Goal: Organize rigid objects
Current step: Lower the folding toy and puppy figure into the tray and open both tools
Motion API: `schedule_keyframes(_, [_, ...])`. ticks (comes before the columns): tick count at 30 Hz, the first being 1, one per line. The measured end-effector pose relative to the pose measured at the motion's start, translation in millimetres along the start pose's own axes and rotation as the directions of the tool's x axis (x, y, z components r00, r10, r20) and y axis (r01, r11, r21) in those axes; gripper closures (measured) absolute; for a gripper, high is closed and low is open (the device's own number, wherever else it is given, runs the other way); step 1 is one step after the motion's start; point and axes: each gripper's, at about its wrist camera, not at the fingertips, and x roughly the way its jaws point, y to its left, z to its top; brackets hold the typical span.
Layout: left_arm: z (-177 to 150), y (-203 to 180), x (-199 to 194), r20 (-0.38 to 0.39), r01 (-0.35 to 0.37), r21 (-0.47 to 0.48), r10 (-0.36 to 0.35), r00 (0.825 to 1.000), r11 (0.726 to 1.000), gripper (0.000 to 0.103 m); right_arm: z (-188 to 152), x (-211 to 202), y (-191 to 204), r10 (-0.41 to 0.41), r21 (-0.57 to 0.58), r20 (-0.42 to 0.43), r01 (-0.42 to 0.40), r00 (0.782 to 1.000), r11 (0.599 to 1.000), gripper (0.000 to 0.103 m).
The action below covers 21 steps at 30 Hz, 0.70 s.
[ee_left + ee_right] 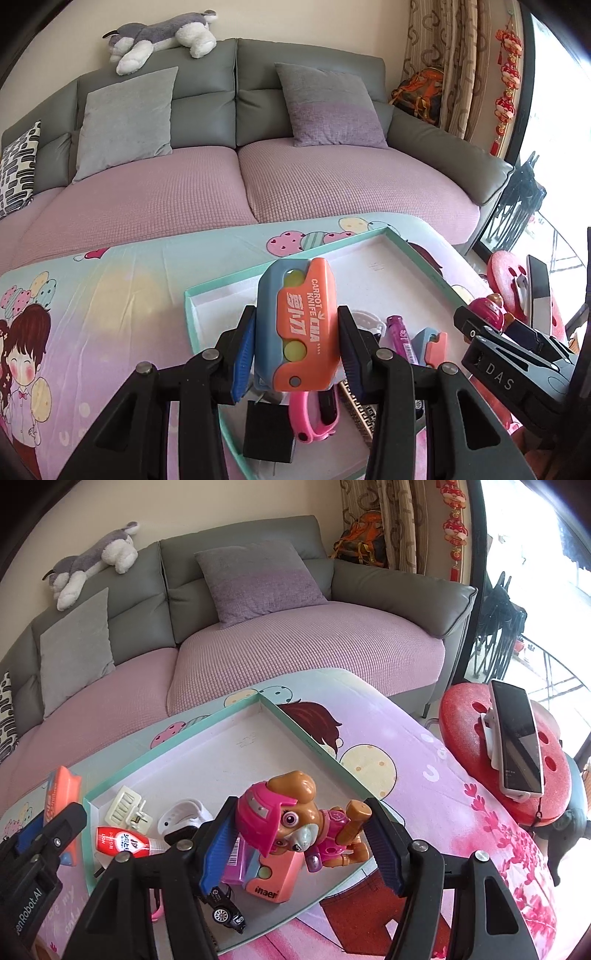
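Our left claw (295,343) pinches the orange-and-blue plastic carrot-knife toy (295,328) above the shallow teal-rimmed white box (280,258). Our right claw (301,840) pinches the pink-helmeted brown plastic puppy figure (295,823) over the same box.

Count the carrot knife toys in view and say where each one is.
2. One carrot knife is clamped in the left gripper above the tray. A smaller one lies in the tray under the right gripper's pup toy. Others may hide beneath the clutter.

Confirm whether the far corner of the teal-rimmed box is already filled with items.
No. In the right wrist view the far corner of the teal-rimmed box shows only bare white floor; the items lie at its near end.
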Motion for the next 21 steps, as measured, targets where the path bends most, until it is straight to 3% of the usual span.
schedule_keyframes(8, [-2.2,-17.8,18.9,-0.015,0.03,0.039,-0.03,0.999,0.999,0.059,1.4,10.1,-2.0,-0.014,-0.005,-0.018,0.014,1.0,1.0,0.034])
schedule_keyframes(21, [-9.2,-13.8,36.5,-0.071,0.016,0.028,-0.014,0.997,0.999,0.059,-3.8,24.6,3.3,0.016,-0.019,-0.058,-0.017,0.998,1.0,0.033])
